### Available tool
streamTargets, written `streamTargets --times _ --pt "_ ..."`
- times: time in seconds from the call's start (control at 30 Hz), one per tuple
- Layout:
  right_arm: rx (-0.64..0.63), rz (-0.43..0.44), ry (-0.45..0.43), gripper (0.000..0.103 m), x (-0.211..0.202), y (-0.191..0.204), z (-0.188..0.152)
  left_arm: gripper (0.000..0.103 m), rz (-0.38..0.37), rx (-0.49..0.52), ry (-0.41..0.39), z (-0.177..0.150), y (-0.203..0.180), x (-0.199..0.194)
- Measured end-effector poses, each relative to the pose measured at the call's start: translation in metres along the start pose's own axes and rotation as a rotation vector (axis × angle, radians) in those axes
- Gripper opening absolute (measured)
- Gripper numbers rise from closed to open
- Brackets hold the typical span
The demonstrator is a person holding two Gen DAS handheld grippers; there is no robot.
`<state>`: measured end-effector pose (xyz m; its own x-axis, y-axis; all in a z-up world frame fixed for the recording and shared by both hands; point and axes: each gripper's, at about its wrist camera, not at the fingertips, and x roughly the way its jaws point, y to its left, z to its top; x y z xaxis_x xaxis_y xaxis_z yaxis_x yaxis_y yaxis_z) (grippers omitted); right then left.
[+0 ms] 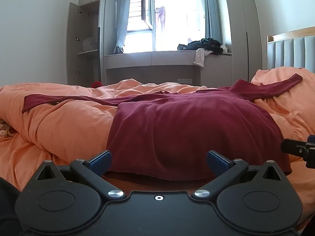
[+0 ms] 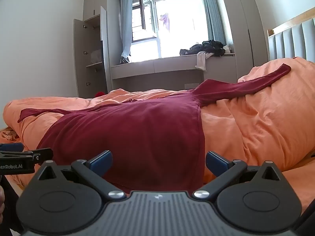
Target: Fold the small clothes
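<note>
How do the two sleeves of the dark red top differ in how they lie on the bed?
The left sleeve lies low and nearly flat across the orange duvet. The right sleeve climbs up onto a raised mound of the duvet, its cuff highest. Both are spread straight out from the top, unfolded, and neither is gripped.

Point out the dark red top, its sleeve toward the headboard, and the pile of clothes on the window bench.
dark red top (image 1: 177,125), left wrist view, middle of its body.
sleeve toward the headboard (image 2: 256,82), right wrist view, halfway along the sleeve.
pile of clothes (image 1: 204,44), left wrist view, the dark heap's middle.
</note>
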<state>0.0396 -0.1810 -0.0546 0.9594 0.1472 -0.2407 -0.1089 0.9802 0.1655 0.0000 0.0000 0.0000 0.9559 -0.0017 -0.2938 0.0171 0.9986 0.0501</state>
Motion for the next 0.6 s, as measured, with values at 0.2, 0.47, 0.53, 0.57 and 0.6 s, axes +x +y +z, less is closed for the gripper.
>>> streamTargets --times 0.2,0.47,0.53,0.57,0.6 --pt "0.007 0.003 0.004 0.103 0.0003 -0.0001 -0.0001 0.103 -0.019 -0.013 0.012 0.0022 0.0013 0.0033" --pt "0.005 0.0 0.009 0.103 0.0007 -0.0009 0.0009 0.103 -0.021 -0.018 0.013 -0.0008 0.0013 0.0011" --pt "0.006 0.001 0.008 0.103 0.0006 -0.001 0.0007 0.103 -0.023 -0.02 0.015 -0.0013 0.0019 0.0021" --pt "0.006 0.001 0.009 0.103 0.0006 -0.0008 0.0006 0.103 -0.022 -0.02 0.014 -0.0017 0.0021 0.0021" --pt "0.006 0.001 0.009 0.103 0.0005 -0.0007 0.0007 0.103 -0.025 -0.02 0.015 -0.0011 0.0024 0.0022"
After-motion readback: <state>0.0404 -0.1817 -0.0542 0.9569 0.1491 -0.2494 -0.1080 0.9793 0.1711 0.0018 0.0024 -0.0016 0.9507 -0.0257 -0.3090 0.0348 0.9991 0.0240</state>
